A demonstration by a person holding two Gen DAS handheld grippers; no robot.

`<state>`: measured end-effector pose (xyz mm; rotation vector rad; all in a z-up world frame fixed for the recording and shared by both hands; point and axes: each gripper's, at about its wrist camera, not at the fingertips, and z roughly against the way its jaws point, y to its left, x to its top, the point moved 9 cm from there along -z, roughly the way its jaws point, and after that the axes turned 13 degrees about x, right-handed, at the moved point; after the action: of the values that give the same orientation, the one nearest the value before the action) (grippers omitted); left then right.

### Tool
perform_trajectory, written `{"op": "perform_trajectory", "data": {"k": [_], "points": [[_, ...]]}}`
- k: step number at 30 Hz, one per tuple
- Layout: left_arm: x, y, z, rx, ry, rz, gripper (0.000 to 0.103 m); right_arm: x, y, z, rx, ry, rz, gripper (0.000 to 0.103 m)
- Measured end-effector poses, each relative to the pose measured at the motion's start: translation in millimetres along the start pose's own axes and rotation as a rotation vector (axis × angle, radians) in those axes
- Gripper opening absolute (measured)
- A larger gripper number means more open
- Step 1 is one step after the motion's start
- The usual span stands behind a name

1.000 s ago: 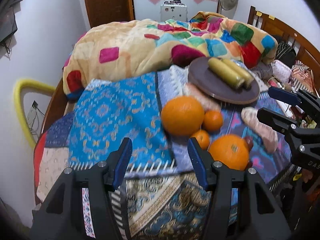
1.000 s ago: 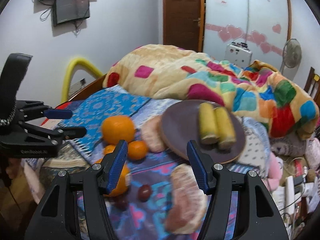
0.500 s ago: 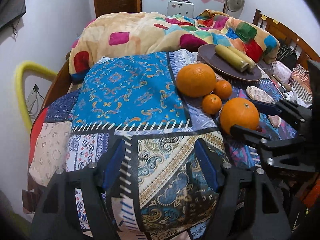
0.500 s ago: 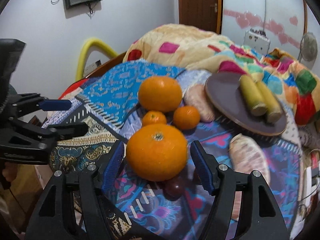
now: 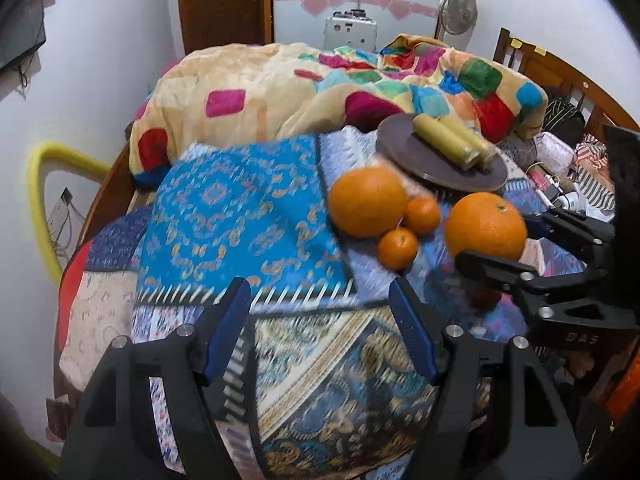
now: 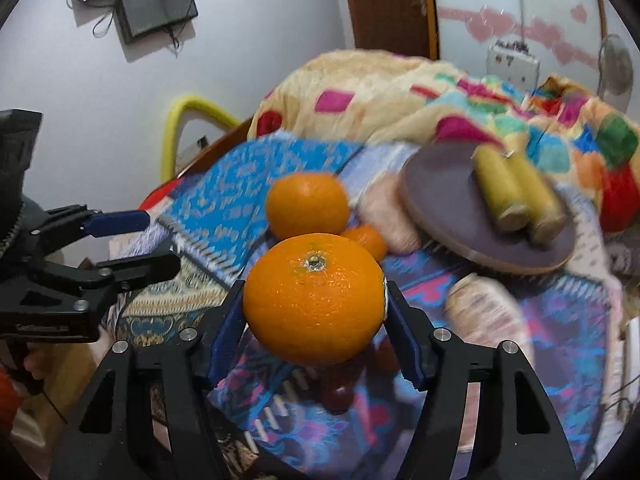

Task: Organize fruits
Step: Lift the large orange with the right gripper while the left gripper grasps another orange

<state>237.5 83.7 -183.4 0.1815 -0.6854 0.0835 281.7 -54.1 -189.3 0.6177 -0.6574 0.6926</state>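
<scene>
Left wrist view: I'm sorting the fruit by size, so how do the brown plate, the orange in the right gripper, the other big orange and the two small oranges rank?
1. brown plate
2. other big orange and the orange in the right gripper: alike, no ranking
3. two small oranges, also alike

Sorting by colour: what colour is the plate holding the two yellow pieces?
Dark brown plate, clearest in the left wrist view.
</scene>
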Motion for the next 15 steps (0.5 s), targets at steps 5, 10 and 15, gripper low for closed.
{"op": "perform_trajectory", "data": {"k": [5,10,15], "points": [[26,-19,-14,-0.015,-0.018,-0.017,0.072,9,-30,23,-0.076,-0.033,-0.009,0.062],[45,-34,-40,-0.025,-0.003,-0.004,0.072,8,-66,41,-0.140,-0.046,-0.045,0.062],[54,-40,-64,-0.019,0.019,0.007,0.072,5,-97,51,-0.191,-0.042,-0.072,0.062]]}}
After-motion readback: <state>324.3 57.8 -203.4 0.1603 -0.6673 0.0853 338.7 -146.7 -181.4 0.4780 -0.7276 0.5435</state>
